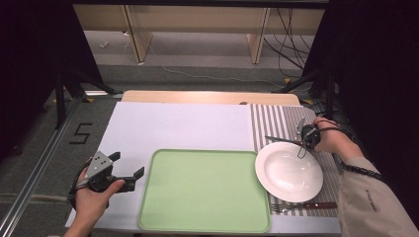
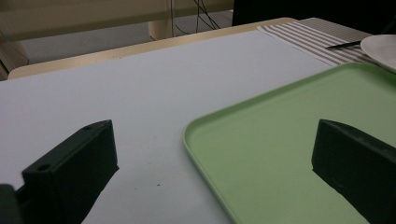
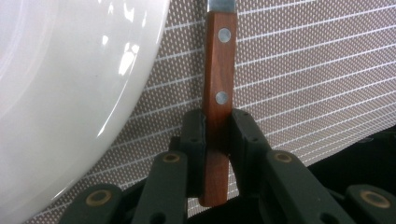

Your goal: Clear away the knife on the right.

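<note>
The counter (image 1: pixel 163 126) carried a green tray (image 1: pixel 202 190), with a white plate (image 1: pixel 289 172) to its right on a striped mat (image 1: pixel 276 121). The left tool (image 1: pixel 129 170) hung with its jaws wide apart and nothing between them, just left of the tray. The right tool (image 3: pixel 217 133) gripped a wooden-handled knife (image 3: pixel 218 70), which lay on the mat just beside the plate's rim.

green tray (image 1: pixel 205 190) sits mid desk, white plate (image 1: pixel 289 172) just right of it, fork (image 1: pixel 302 206) below the plate.
</note>
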Demonstrator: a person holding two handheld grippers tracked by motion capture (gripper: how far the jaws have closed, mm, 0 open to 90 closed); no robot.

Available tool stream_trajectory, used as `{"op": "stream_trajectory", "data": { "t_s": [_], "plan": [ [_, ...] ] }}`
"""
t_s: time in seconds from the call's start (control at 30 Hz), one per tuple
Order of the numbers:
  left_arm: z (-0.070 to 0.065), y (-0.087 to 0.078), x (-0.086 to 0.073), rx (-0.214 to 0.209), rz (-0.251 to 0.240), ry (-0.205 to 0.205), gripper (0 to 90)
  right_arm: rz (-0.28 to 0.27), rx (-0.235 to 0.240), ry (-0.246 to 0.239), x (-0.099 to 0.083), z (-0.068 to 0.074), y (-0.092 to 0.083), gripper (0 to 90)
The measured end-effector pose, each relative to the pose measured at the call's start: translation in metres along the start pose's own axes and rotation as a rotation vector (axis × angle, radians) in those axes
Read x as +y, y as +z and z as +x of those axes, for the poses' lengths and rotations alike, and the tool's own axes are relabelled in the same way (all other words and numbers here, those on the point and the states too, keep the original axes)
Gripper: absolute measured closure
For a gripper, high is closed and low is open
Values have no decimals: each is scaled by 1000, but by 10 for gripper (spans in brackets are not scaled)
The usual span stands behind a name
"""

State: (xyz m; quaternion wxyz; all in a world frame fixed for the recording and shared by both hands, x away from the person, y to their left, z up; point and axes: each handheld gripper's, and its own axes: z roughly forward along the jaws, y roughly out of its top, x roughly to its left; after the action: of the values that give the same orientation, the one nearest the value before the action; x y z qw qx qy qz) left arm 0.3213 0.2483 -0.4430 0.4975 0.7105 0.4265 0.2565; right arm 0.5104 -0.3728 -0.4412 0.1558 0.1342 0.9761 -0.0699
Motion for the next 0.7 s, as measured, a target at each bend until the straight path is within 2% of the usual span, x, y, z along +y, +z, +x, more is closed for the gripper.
{"op": "stream_trajectory", "data": {
  "t_s": [0.07, 0.13, 0.2, 0.37, 0.4, 0.47, 0.6, 0.63, 0.7],
  "plan": [
    [0, 0, 0, 0, 0, 0, 0, -9, -3, 0, 0, 0, -1, 773],
    [0, 0, 0, 1, 0, 0, 0, -11, 11, 20, 1, 1, -3, 773],
    [0, 0, 0, 2, 1, -2, 0, -21, -2, 7, 1, 0, -4, 773],
    [0, 0, 0, 2, 0, 1, 0, -43, -5, 35, 2, 1, -9, 773],
    [0, 0, 0, 2, 0, 1, 0, -53, -8, 18, 2, -1, -10, 773],
    [0, 0, 0, 2, 2, -1, 0, -61, -5, 42, 4, 1, -14, 773],
    [0, 0, 0, 4, 0, 1, 0, -86, -15, 38, 5, 1, -19, 773],
    [0, 0, 0, 3, 1, 0, 0, -86, -13, 65, 6, 3, -21, 772],
    [0, 0, 0, 3, 1, 0, 0, -101, -17, 47, 7, 1, -23, 773]
  ]
}}
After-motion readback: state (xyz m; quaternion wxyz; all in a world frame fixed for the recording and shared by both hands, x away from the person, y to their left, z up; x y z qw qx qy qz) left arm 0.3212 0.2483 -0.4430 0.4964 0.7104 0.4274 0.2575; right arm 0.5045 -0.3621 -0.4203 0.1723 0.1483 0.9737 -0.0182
